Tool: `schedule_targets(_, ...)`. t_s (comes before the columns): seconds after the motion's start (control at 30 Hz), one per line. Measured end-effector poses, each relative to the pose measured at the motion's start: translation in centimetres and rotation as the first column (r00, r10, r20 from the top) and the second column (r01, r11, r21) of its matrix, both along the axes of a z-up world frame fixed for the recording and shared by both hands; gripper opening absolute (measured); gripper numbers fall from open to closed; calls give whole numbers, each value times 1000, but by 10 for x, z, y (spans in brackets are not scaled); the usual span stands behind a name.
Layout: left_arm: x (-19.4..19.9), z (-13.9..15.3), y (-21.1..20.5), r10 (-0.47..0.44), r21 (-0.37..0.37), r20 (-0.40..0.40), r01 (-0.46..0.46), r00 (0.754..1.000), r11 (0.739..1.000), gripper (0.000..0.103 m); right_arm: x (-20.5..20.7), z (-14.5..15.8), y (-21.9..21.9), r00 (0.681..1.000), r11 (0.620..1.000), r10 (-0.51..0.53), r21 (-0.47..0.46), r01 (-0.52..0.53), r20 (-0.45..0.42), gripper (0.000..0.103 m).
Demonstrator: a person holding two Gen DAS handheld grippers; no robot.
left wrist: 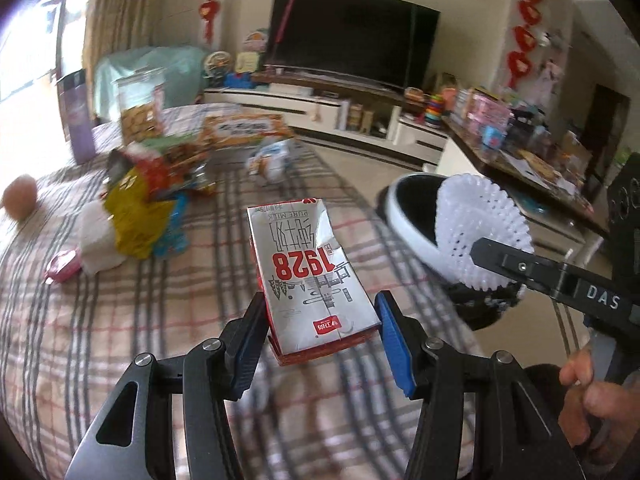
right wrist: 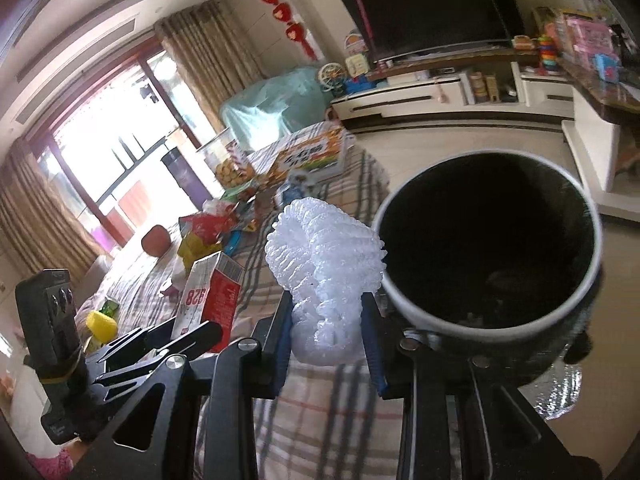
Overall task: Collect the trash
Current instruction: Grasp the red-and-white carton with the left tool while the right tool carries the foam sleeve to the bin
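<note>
Two hand-held grippers work above a table covered in a plaid cloth [left wrist: 168, 292]. The left gripper [left wrist: 320, 344] has its blue-padded fingers about half open and pressed against the sides of a crumpled silver and red milk carton [left wrist: 310, 276], which it holds clear of the cloth. The right gripper [right wrist: 328, 344] has its fingers drawn close together, squeezing a white foam fruit net [right wrist: 328, 268]. That net sits just left of the mouth of a round, dark-lined trash bin [right wrist: 492, 320] with a pale rim, which stands at the table's right edge. In the left wrist view the net [left wrist: 480, 224] touches or overlaps the bin rim [left wrist: 404, 224]. Farther along the table lies a heap of crumpled snack wrappers [left wrist: 140, 208], yellow, red and blue, with a white tissue [left wrist: 96, 240] and a small pink packet [left wrist: 62, 266] at its near left. A dark television [left wrist: 352, 36] hangs on the far wall.
</note>
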State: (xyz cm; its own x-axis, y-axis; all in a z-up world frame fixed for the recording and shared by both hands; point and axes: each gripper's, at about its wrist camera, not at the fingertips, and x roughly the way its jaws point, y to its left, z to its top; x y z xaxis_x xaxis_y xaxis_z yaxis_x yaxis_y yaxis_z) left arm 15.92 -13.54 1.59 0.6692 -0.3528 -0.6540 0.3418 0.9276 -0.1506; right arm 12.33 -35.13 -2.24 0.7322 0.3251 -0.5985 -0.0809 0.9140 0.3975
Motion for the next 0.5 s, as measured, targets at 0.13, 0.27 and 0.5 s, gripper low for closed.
schedule_targets(0.13, 5, 4, -12, -43, 4, 11, 43, 999, 999, 52, -4, 2, -16, 999, 999, -37, -1, 37, 4, 32)
schedule_targets(0.27, 14, 4, -21, -73, 6, 11, 73, 997, 997, 52, -7, 2, -30, 997, 997, -71, 5, 71, 5, 32)
schedule_targets(0.5, 30, 3, -48, -127, 18, 11, 127, 992, 992, 52, -10, 2, -54, 993, 993, -118, 14, 118, 4, 32)
